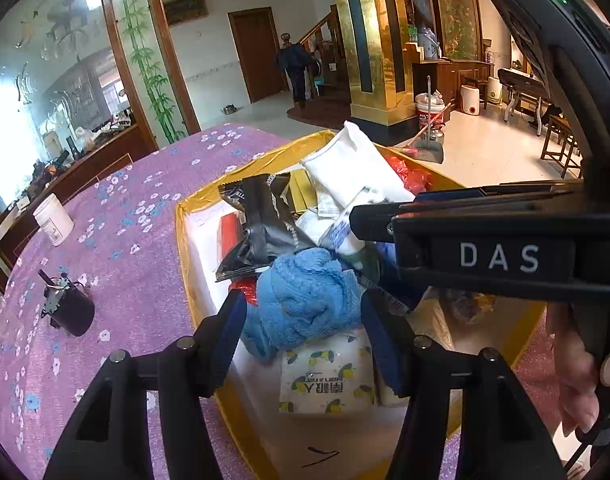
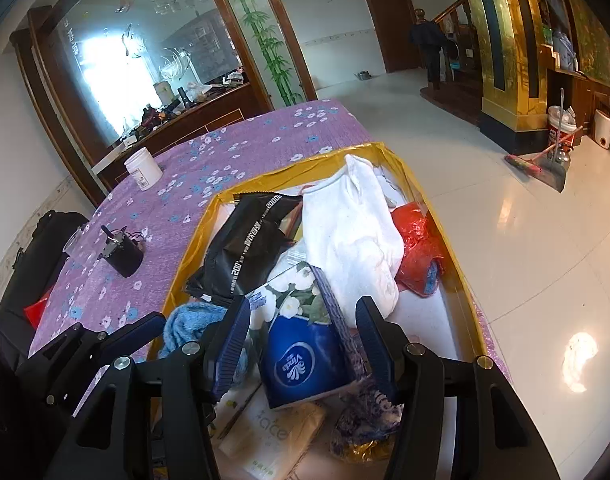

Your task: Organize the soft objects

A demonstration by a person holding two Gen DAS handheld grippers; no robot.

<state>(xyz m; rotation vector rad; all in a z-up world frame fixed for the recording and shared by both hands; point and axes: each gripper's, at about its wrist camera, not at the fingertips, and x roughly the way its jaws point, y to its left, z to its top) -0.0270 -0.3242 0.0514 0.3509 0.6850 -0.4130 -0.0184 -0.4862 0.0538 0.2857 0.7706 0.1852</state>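
The counter (image 1: 117, 248) carries a gold-rimmed box (image 2: 445, 232) heaped with soft things; the left gripper (image 1: 301, 312), jaws wide, straddles a blue towel (image 1: 305, 300); the right gripper (image 2: 303, 328), jaws wide, flanks a tissue pack (image 2: 301, 364).

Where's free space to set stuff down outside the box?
The purple tablecloth is open between the white jar and the gold-rimmed box, and between the black cylinder and the box's left rim. The box is packed: blue towel, black pouch, white cloth, tissue pack.
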